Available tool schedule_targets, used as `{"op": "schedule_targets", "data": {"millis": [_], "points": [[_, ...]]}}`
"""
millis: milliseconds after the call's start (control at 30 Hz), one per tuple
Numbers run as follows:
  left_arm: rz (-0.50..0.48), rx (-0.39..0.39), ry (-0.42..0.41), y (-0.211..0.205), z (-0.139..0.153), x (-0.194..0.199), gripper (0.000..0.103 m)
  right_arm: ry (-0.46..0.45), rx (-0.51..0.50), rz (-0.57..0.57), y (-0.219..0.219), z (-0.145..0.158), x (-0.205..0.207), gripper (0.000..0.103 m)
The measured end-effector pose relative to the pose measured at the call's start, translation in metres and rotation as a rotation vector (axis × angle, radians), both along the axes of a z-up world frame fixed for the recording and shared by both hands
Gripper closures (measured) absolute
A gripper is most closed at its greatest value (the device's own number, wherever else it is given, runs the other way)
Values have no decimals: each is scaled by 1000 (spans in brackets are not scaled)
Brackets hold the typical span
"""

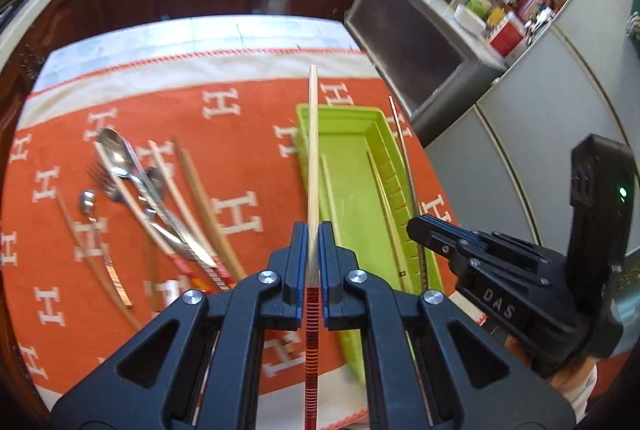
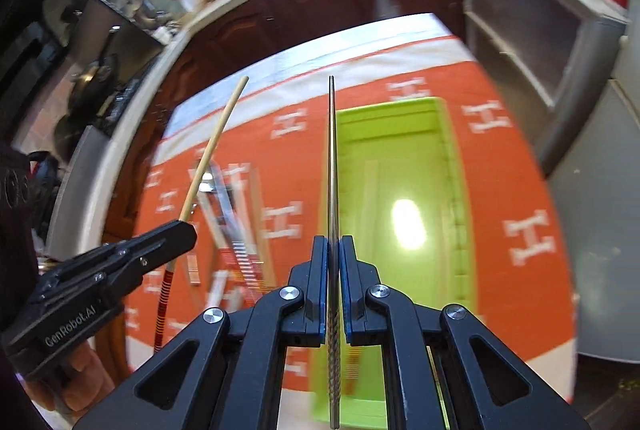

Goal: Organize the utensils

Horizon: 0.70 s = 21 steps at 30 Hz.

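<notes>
Left wrist view: wooden chopstick (image 1: 313, 149) with a red banded end, pinched between the pressed-together jaws of the left gripper (image 1: 313, 230), pointing forward above the left rim of the green tray (image 1: 340, 117).
Right wrist view: metal chopstick (image 2: 332, 157), pinched in the closed jaws of the right gripper (image 2: 333, 242), held above the tray's left edge.
Tray contents: a few pale chopsticks lying lengthwise inside; exact count hard to tell.
Tray position: on the orange cloth (image 1: 248, 157) with white H letters, covering the desk.
Remaining pile: spoons, a fork and more chopsticks (image 1: 132, 189), heaped on the cloth well left of the tray.
Risk, release: both sticks gripped near one end, so likely to tip, bounce off the rim and roll onto the cloth if dropped from a height.
Risk, crowding: grippers close side by side; collision likely if both descend into the narrow tray together.
Risk, blur: fast motion in the right view, making alignment with the tray uncertain.
</notes>
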<state>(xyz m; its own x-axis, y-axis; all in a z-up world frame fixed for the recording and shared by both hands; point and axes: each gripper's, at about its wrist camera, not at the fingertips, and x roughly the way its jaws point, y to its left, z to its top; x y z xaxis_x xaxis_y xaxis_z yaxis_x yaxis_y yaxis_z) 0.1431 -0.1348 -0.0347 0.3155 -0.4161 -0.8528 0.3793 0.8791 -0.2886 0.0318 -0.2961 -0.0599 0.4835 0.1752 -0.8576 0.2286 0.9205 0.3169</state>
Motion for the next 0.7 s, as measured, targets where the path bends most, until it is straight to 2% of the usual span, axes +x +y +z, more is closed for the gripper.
{"op": "schedule_targets", "data": {"millis": [233, 433, 533, 600, 700], "points": [[8, 11, 122, -45, -44, 7, 99, 84, 7, -32, -32, -42, -3, 98], [22, 16, 196, -55, -73, 10, 99, 135, 17, -55, -45, -67, 2, 97], [14, 33, 199, -57, -77, 8, 99, 127, 20, -72, -51, -71, 1, 96], [5, 54, 186, -57, -75, 6, 99, 114, 23, -77, -53, -70, -1, 92], [-1, 73, 146, -53, -65, 1, 94, 101, 27, -77, -52, -67, -1, 87]]}}
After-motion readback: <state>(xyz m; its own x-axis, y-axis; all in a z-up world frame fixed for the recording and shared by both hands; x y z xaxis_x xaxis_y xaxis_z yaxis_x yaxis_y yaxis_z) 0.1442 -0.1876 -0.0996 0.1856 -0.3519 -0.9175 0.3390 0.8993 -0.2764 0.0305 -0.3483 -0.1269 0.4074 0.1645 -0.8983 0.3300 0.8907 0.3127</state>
